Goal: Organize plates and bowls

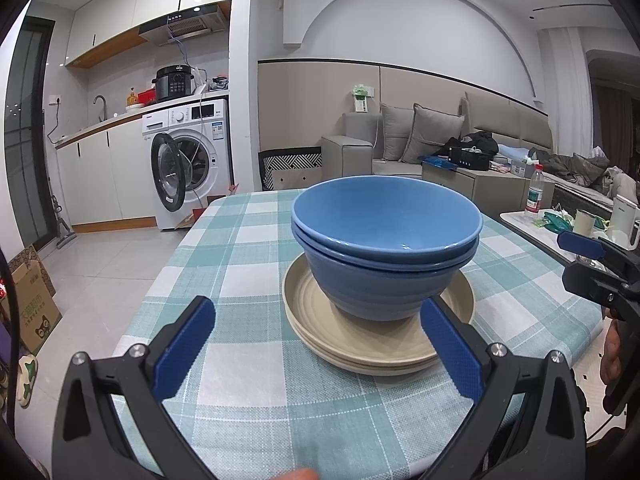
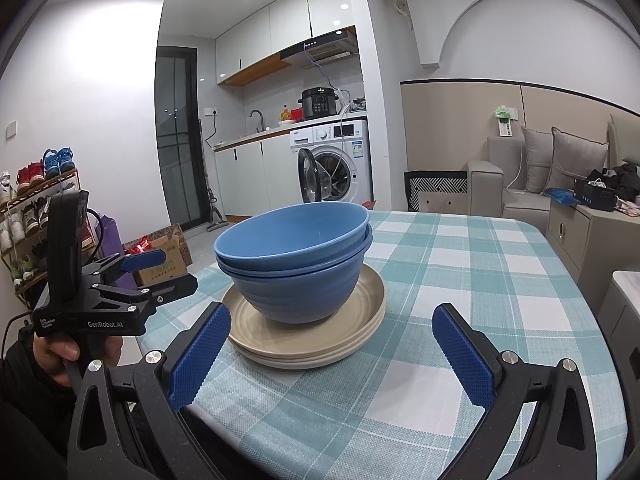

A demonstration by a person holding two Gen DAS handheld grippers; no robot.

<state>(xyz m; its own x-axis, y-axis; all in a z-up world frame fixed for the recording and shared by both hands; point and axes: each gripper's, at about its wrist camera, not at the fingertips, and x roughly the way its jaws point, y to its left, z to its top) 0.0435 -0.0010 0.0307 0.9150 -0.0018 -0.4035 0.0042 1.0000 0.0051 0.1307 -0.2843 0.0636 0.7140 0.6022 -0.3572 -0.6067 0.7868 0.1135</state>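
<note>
Two nested blue bowls (image 1: 386, 248) sit in a stack of beige plates (image 1: 360, 344) on the checked worktop (image 1: 248, 248). The left gripper (image 1: 320, 344) and right gripper (image 2: 332, 356) hover nearby, fingers spread and empty.

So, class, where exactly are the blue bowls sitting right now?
The blue bowls are nested together on the beige plates, on the checked tablecloth, centred in both wrist views.

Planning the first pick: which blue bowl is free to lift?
The upper blue bowl, nested inside the lower blue bowl, which sits on the beige plates.
</note>
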